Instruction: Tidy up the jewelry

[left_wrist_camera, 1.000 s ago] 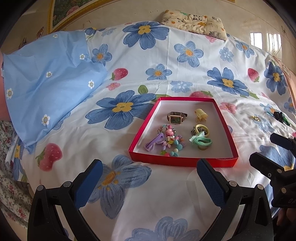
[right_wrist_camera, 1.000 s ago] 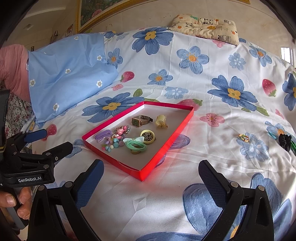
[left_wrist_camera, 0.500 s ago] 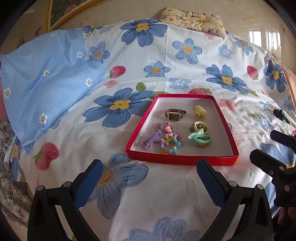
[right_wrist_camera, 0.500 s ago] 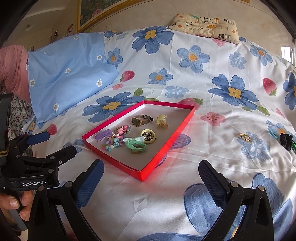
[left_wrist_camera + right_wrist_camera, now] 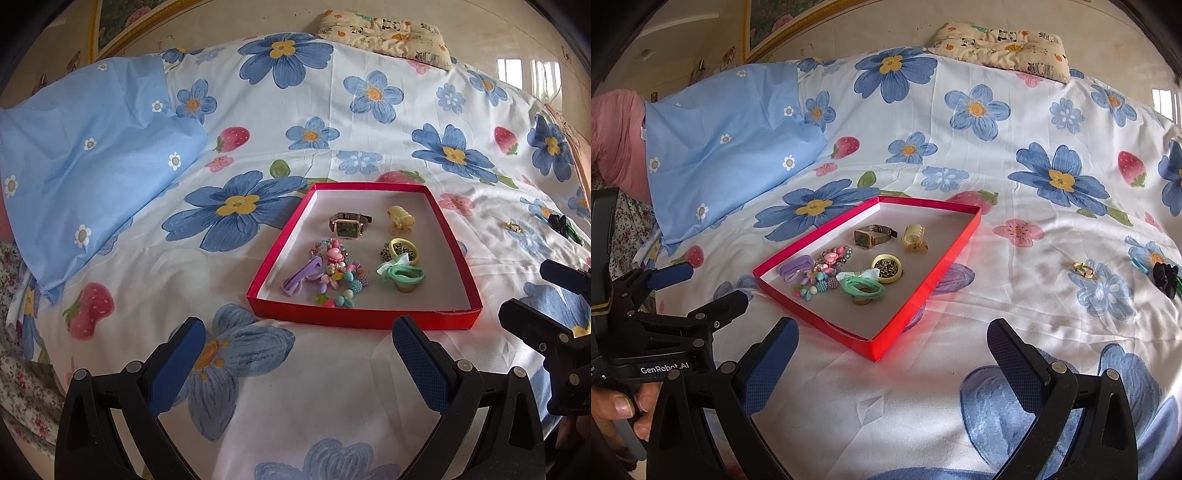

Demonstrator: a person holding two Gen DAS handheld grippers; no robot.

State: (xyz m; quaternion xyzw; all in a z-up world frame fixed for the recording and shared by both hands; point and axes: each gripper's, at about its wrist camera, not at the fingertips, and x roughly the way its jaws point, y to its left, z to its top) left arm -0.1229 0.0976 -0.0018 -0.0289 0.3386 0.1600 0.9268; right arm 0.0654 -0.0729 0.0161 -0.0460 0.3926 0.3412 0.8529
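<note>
Red tray point(image 5: 364, 320) on the bed point(image 5: 332, 122) holds a watch point(image 5: 347, 225); both hand-held grippers, left point(image 5: 297, 354) and right point(image 5: 892, 356), gape wide, empty.

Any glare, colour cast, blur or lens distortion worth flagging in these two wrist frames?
Left wrist: strong fisheye bowing of the bed, dark corners; bright window reflection on the wall, upper right; red tray sharp. Right wrist: same barrel distortion; red glow spilling off the tray onto the sheet; soft daylight, faint shadows, no motion blur.
</note>
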